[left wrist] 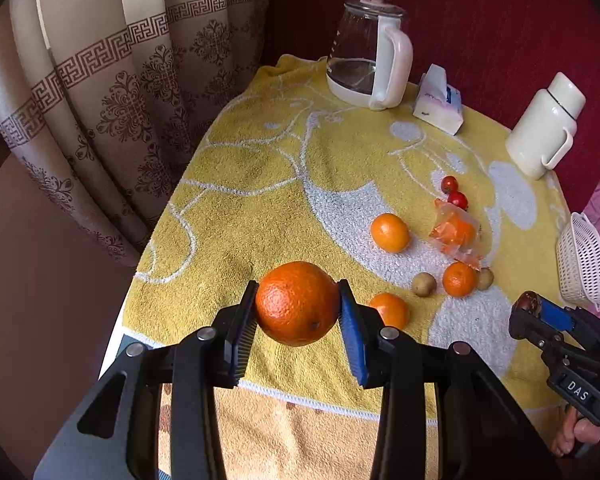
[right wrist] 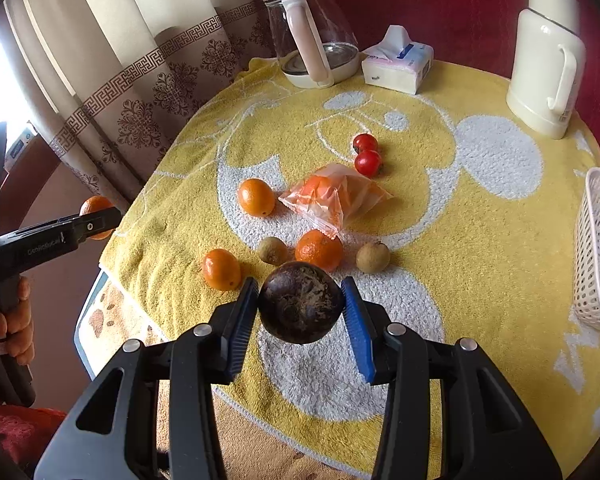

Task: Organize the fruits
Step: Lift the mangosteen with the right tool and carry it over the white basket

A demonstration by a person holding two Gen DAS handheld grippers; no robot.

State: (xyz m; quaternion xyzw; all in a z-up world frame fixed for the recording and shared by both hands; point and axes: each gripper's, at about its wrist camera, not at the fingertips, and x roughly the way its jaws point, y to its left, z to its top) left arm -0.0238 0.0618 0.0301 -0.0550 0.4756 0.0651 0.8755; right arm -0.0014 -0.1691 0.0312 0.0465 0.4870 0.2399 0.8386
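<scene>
The left gripper point(left wrist: 298, 307) is pinching a large orange point(left wrist: 297, 303) between its jaws, holding it up off the counter near the front left edge of the yellow towel point(left wrist: 260, 184). The orange is slightly oval, with its long axis running across from one jaw to the other, and its small navel dimple is facing down and toward the camera.

The right gripper point(right wrist: 301, 307) is squeezing a dark purple round fruit point(right wrist: 301, 302) in its jaws, lifted above the towel's white patch; its rough, brownish end is facing back toward the camera.

Lying loose on the towel are three mandarins: one point(right wrist: 255, 197) beside a crumpled plastic bag point(right wrist: 334, 196) that is holding orange pieces, one point(right wrist: 319, 249) just in front of the bag's corner, and one point(right wrist: 221, 269) nearest the front edge, leaning with its long axis tilted. Two small brown fruits point(right wrist: 273, 250) point(right wrist: 373, 257) are flanking the middle mandarin. Two cherry tomatoes point(right wrist: 367, 162) are sitting touching each other just behind the bag.

A white perforated basket point(right wrist: 598, 248) is standing at the right edge of the counter. Along the back are standing a glass kettle point(right wrist: 312, 32), a tissue pack point(right wrist: 398, 65) and a cream thermos jug point(right wrist: 546, 60).
</scene>
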